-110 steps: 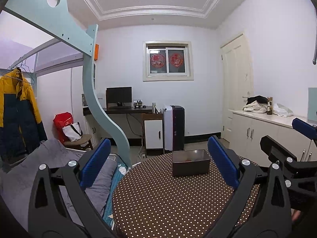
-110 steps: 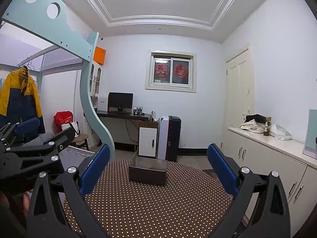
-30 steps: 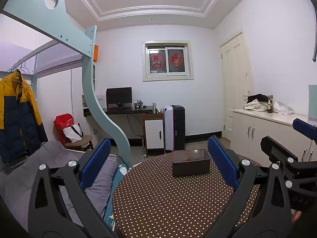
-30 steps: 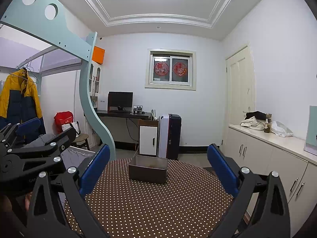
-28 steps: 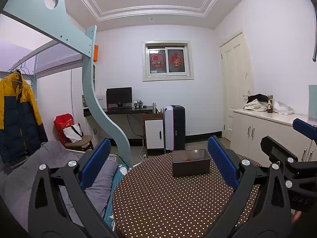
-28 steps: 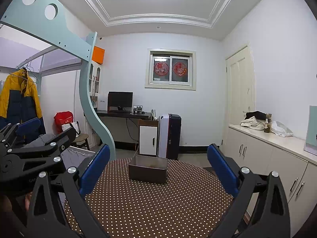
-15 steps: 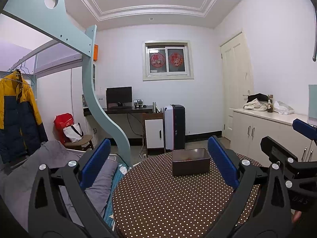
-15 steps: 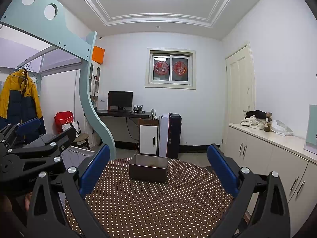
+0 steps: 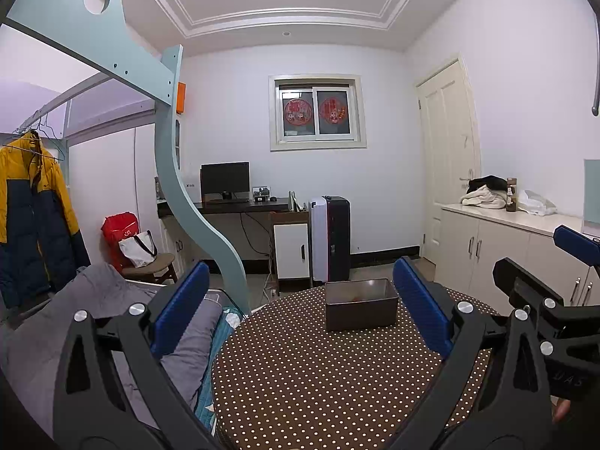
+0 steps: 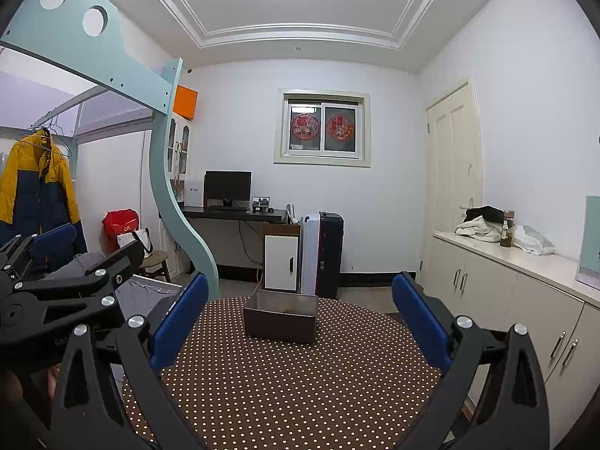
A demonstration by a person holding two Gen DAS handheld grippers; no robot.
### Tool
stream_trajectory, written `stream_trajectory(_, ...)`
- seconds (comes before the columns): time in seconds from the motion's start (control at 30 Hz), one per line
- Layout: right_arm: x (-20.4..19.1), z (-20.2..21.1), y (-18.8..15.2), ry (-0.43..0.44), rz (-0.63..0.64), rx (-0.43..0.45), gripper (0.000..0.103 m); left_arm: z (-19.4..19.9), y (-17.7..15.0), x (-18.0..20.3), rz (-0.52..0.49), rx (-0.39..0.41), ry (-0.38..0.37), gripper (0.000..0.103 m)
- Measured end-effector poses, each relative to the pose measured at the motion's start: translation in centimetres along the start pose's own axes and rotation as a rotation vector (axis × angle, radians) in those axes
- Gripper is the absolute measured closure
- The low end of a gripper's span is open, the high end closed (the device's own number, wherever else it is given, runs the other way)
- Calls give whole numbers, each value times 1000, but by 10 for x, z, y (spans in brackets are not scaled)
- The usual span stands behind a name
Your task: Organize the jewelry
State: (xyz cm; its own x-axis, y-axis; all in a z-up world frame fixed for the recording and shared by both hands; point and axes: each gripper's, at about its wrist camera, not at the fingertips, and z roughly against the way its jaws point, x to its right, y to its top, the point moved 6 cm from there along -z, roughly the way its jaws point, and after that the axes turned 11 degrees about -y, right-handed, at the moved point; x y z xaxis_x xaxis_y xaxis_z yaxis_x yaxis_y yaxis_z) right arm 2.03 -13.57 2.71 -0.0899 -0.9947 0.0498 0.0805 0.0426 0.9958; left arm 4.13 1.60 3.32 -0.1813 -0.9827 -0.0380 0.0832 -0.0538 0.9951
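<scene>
A dark brown open box [image 9: 360,309] [image 10: 280,320] stands at the far side of a round table with a brown white-dotted cloth [image 9: 318,378] [image 10: 292,386]. Something small and reddish lies inside it in the left wrist view; I cannot tell what it is. My left gripper [image 9: 300,307] hovers above the table's near left part, open, its blue pads wide apart with nothing between them. My right gripper [image 10: 300,309] hovers level above the table's near side, open and empty too. Each gripper shows at the edge of the other's view.
A grey blanket on a bed [image 9: 112,322] lies left of the table, under a pale blue loft-bed frame [image 9: 176,172]. White cabinets [image 10: 525,300] run along the right wall. A desk with a monitor [image 10: 227,187] and a suitcase [image 10: 322,255] stand at the far wall.
Almost nothing differs. Both grippers stay open and hover in place, with only a slight drift of the views.
</scene>
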Motion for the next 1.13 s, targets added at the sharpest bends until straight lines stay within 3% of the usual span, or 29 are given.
stream_trajectory(0.47, -1, -6, -5, 1, -4, -19, 8, -4, -8, 1, 0, -17, 1, 7)
stream_trajectory(1.13, 1, -42, -22, -9, -15, -95, 8, -50, -22, 10, 4, -96, -8, 7)
